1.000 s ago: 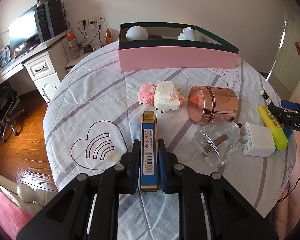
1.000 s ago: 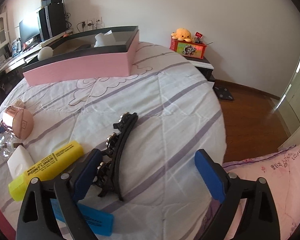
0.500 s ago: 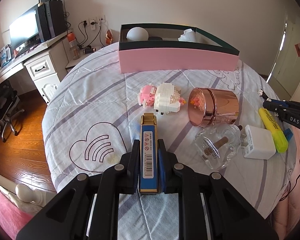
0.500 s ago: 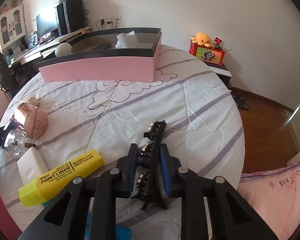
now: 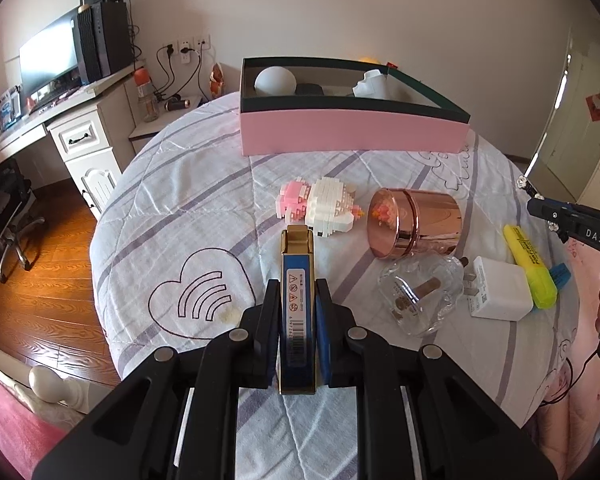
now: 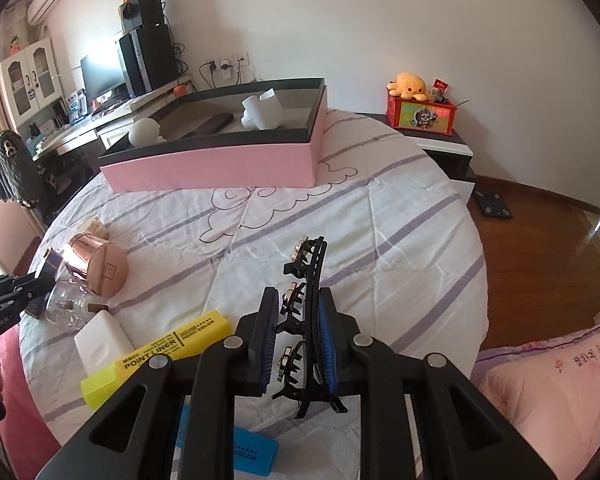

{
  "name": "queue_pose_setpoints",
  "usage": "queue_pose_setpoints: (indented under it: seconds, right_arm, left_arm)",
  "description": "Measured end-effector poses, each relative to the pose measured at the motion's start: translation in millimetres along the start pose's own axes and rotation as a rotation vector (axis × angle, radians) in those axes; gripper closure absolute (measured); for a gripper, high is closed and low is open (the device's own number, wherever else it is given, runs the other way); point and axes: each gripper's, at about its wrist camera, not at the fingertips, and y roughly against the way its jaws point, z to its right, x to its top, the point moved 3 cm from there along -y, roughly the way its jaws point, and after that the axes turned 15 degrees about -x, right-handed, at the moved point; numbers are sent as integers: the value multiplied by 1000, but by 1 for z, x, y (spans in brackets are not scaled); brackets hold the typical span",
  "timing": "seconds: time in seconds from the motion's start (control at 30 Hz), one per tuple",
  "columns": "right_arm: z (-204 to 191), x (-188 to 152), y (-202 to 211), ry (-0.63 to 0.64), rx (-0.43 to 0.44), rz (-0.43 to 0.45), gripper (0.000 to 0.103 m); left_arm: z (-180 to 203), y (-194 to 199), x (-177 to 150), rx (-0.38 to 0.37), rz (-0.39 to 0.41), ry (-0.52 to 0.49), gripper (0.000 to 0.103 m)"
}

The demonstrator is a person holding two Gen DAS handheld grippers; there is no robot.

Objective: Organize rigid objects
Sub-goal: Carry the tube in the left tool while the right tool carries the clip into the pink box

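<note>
holding: both of your grippers are loaded at once, so treat this as a double carry to the pink box.
left gripper: jaws pinching the blue-and-gold lighter along its long sides, its gold cap pointing away from you towards the block figure.
right gripper: jaws pressed onto the black hair clip, which stands on edge between the pads with its toothed end sticking out ahead.
surface: everything sits on a round bed with a quilted cover, which looks soft, so a pushed item would likely sink and tip.
where things are: rose-gold jar on its side, glass bottle just in front of it, white charger touching the yellow highlighter, and a blue eraser under your right gripper.
box: open, at the far side of the bed, already holding a white ball and a white figure; the middle of the floor looks free.
lift: raise each hand straight up before travelling; the lighter must clear the block figure and the jar.
grip: the clip is thin and curved, so i judge it could twist; keep the squeeze steady.
placing: lower each piece inside the box wall before you loosen the jaws, one hand at a time.
</note>
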Motion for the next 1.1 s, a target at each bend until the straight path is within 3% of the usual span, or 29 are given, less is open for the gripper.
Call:
queue_pose_setpoints:
  seconds: [0.73,1.1]
  right_arm:
    - [-11,15,24,17,61,44,84]
    - [-23,51,43,57,68,116,84]
  left_arm:
    - [18,36,17,-18,86,-52,88]
    - [39,53,65,-27,165,-117,88]
